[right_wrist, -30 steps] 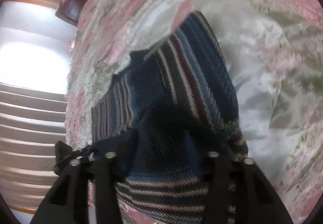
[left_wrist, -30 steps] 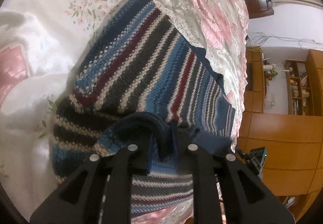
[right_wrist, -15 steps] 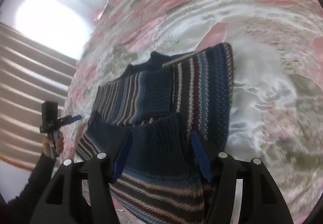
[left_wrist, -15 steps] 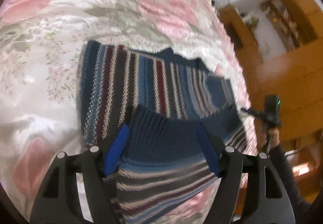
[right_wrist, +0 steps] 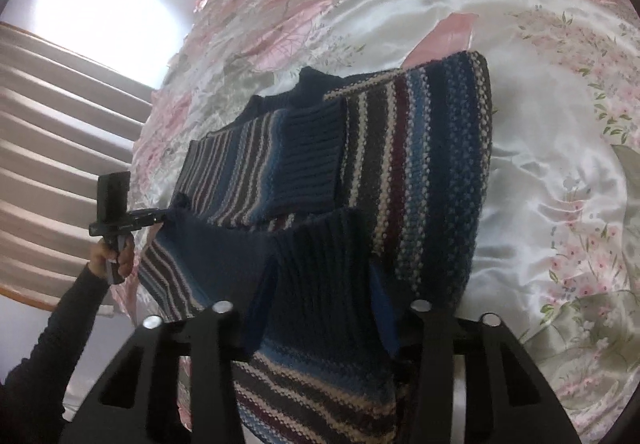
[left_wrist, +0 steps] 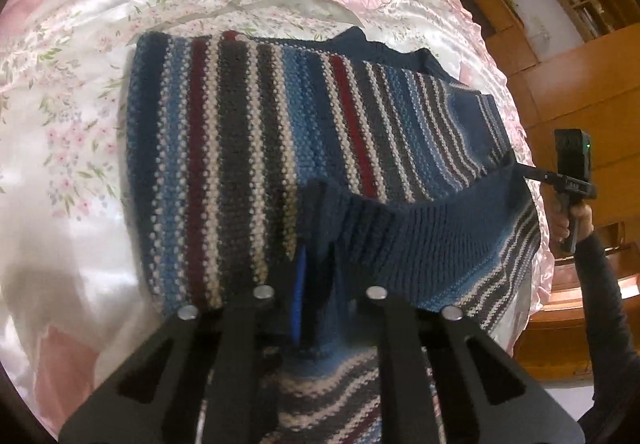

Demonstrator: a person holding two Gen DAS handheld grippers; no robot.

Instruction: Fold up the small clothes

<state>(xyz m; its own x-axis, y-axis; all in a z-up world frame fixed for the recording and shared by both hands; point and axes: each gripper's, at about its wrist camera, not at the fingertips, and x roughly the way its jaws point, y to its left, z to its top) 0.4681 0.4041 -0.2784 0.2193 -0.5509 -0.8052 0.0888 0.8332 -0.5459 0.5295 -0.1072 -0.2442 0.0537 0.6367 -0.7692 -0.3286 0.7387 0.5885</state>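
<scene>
- Left gripper (left_wrist: 316,272) is clamped on the striped sweater's (left_wrist: 248,148) ribbed navy hem, lifting it.
- Right gripper (right_wrist: 320,308) pinches the same hem further along.
- Sweater's body lies flat on the floral satin bedspread (right_wrist: 540,148).

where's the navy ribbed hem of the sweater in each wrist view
Left wrist: the ribbed hem runs centre to right, lifted above the striped sweater.
Right wrist: ribbed hem at lower centre, just above the fingers.
Shared landmark: the floral bedspread underneath.

Likely bedroom: floral satin bedspread (left_wrist: 80,92)
</scene>
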